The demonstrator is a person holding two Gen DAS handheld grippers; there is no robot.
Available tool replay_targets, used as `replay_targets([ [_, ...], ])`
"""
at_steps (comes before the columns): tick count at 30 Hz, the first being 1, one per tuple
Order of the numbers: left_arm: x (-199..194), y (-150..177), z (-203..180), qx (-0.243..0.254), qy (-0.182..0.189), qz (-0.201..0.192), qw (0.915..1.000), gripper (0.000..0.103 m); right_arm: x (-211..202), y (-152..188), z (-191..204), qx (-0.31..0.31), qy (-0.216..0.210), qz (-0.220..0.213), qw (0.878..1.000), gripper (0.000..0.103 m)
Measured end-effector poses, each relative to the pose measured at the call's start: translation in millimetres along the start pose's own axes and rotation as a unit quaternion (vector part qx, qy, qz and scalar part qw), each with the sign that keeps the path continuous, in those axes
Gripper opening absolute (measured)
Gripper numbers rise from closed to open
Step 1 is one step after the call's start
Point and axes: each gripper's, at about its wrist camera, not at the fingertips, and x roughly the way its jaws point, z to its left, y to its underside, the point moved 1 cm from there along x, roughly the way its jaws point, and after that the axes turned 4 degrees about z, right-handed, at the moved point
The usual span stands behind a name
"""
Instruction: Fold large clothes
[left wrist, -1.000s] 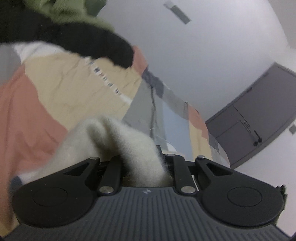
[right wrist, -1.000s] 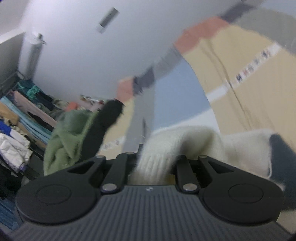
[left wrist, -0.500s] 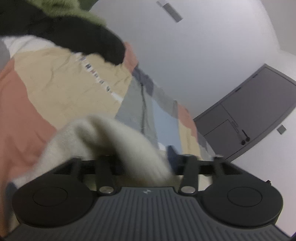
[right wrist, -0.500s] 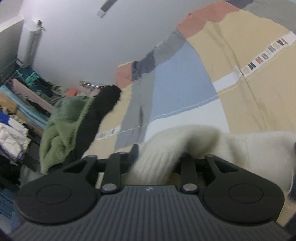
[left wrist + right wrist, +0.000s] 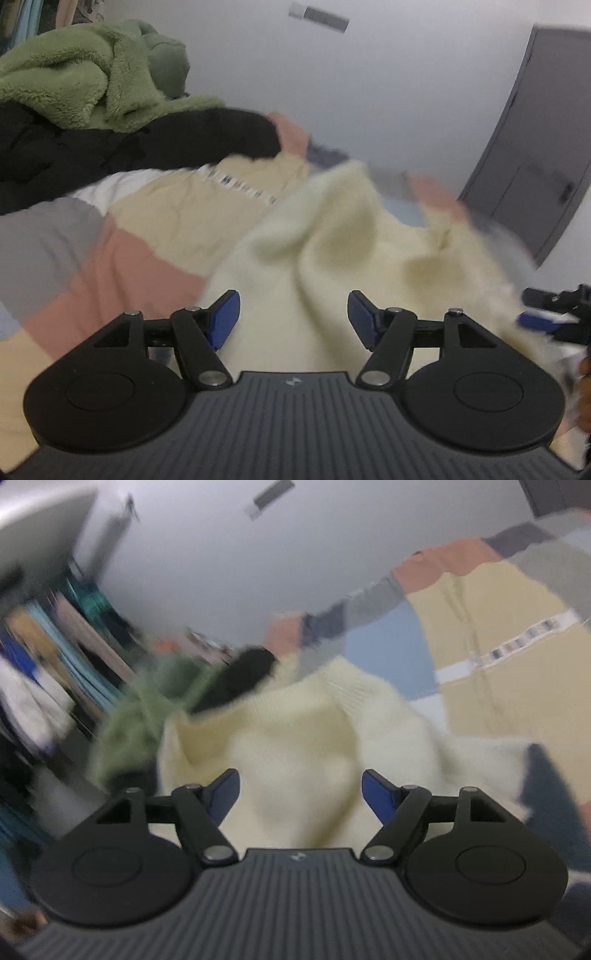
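A cream fuzzy sweater (image 5: pixel 332 243) lies bunched on the patchwork bedspread (image 5: pixel 147 221), just ahead of both grippers. In the left wrist view my left gripper (image 5: pixel 293 314) has its jaws opening, its blue pads (image 5: pixel 223 317) standing apart with the cream knit lying loose below and between them, not pinched. The right gripper's tip (image 5: pixel 543 319) shows at the right edge. In the blurred right wrist view my right gripper (image 5: pixel 301 794) is likewise opening, and the sweater (image 5: pixel 295 738) with its ribbed edge lies free under the spread pads.
A green fleece garment (image 5: pixel 85 74) on a black garment (image 5: pixel 147 144) is piled at the bed's far left. A grey door (image 5: pixel 535 147) stands at the right. A rack of hanging clothes (image 5: pixel 55 657) fills the left of the right wrist view.
Both grippers were shut on the cream sweater; both have let go, opened and drawn back and up, and the sweater has dropped onto the bed. Both views have rolled.
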Motion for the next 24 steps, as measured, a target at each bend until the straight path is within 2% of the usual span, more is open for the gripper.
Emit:
replay_targets([
  [7, 30.7, 6.0, 9.4, 0.014, -0.077, 0.009, 0.9969, 0.069, 30.9, 5.5, -2.9, -0.087, 0.099, 0.012, 0.991, 0.067],
  [10, 40.3, 5.0, 19.4, -0.01, -0.08, 0.019, 0.9966, 0.069, 50.3, 10.2, 0.9, -0.147, 0.147, 0.029, 0.978, 0.065],
  [13, 46.0, 4.1, 24.2, -0.022, -0.076, 0.028, 0.9965, 0.067, 69.8, 18.2, 5.9, -0.201, 0.195, 0.056, 0.958, 0.063],
  [15, 48.8, 4.1, 24.6, -0.023, -0.076, 0.033, 0.9963, 0.067, 78.4, 22.9, 6.2, -0.224, 0.216, 0.071, 0.948, 0.054],
  [17, 51.2, 3.9, 24.7, -0.023, -0.076, 0.036, 0.9962, 0.065, 80.1, 24.1, 7.3, -0.235, 0.226, 0.078, 0.942, 0.038],
  [20, 51.7, 3.6, 25.3, -0.023, -0.074, 0.038, 0.9963, 0.053, 74.2, 22.8, 6.6, -0.236, 0.237, 0.065, 0.94, 0.019],
  [22, 51.5, 3.0, 25.3, -0.023, -0.076, 0.035, 0.9962, 0.042, 62.6, 18.2, 5.6, -0.22, 0.233, 0.044, 0.946, 0.016],
  [24, 47.5, 1.8, 26.8, -0.03, -0.076, 0.026, 0.9963, 0.02, 47.1, 11.8, 5.5, -0.208, 0.238, 0.011, 0.949, 0.015],
])
